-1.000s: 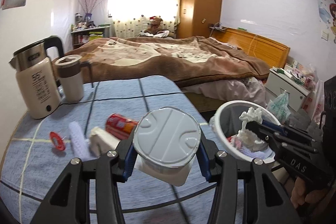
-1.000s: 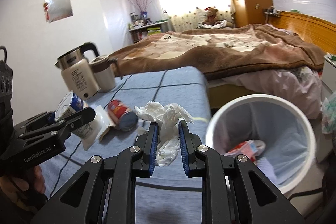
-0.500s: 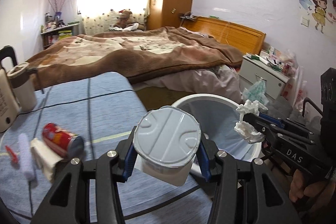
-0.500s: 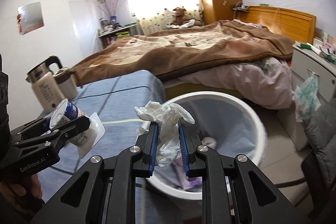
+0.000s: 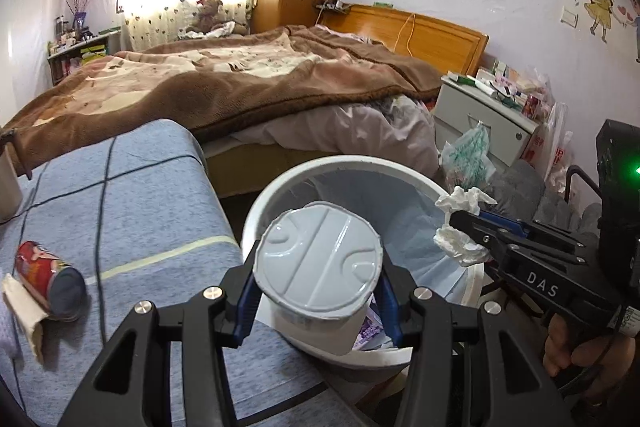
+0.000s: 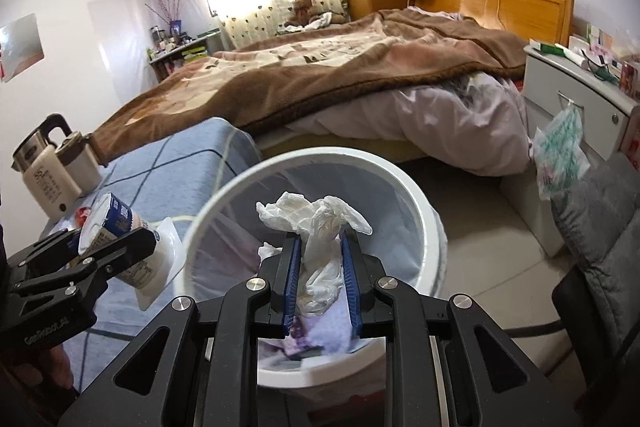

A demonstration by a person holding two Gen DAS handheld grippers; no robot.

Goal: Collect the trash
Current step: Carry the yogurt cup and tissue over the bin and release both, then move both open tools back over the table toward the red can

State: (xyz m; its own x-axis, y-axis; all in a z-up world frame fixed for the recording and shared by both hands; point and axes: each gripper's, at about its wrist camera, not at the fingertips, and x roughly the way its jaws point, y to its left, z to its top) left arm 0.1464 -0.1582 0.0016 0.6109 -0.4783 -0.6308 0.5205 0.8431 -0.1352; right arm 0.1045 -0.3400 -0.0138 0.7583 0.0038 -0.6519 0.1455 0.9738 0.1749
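Black, angular plastic arms with blue pads make up both tools. Left gripper [image 5: 318, 301] is clamped across a round yoghurt cup [image 5: 318, 269] with a smooth, embossed grey foil lid, held over the near rim of the bin [image 5: 260, 205]. Right gripper [image 6: 319, 281] is pinched tight on a crumpled white tissue [image 6: 316, 227], soft and creased, directly above the bin's mouth. Bin: white, cylindrical, thin pale liner, some scraps at the bottom. On the blue checked cloth [image 5: 140, 211] to the left lies a red can [image 5: 50, 277], on its side.
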